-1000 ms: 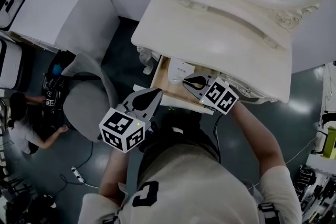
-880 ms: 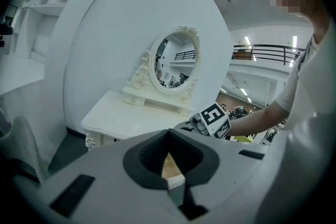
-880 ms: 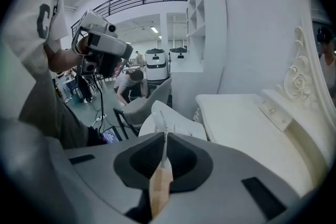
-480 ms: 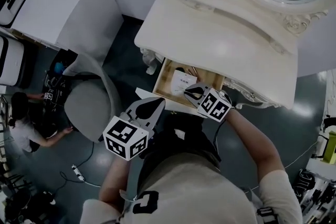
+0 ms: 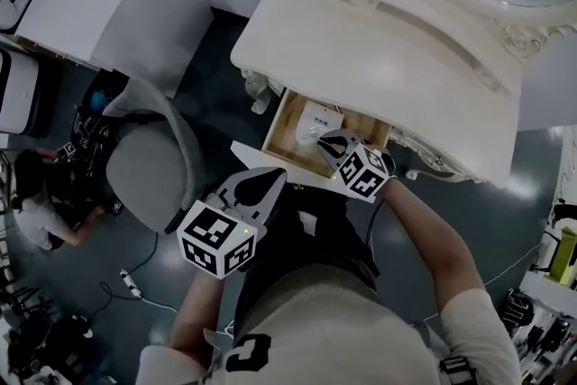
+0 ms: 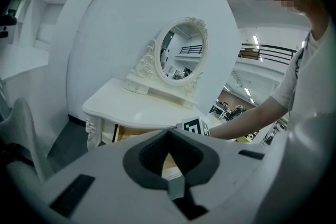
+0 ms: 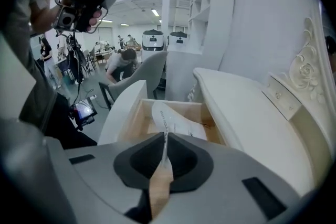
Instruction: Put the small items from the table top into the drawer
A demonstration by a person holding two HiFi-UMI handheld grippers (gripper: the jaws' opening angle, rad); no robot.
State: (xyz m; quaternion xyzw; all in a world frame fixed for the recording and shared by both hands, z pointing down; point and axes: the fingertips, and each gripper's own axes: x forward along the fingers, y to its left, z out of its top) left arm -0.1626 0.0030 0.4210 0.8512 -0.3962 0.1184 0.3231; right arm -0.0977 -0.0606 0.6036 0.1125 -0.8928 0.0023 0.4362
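We note the right gripper (image 5: 330, 141), forearm stretched forward, tipped steeply down, pinching a flat white sachet (image 7: 169, 115) by its edge over the open drawer (image 5: 276, 127) of the dressing table (image 5: 388, 59). Left gripper (image 5: 269, 179) hovers near our torso, angled slightly down, jaws clenched on nothing.

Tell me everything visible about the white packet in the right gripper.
The white packet is thin, flat and flexible, like paper or plastic film, with small dark print too fine to read. It stands on edge, slightly curved, its near edge pinched between the shut jaws of the right gripper. The rest reaches over the open wooden drawer; whether it touches the bottom is unclear.
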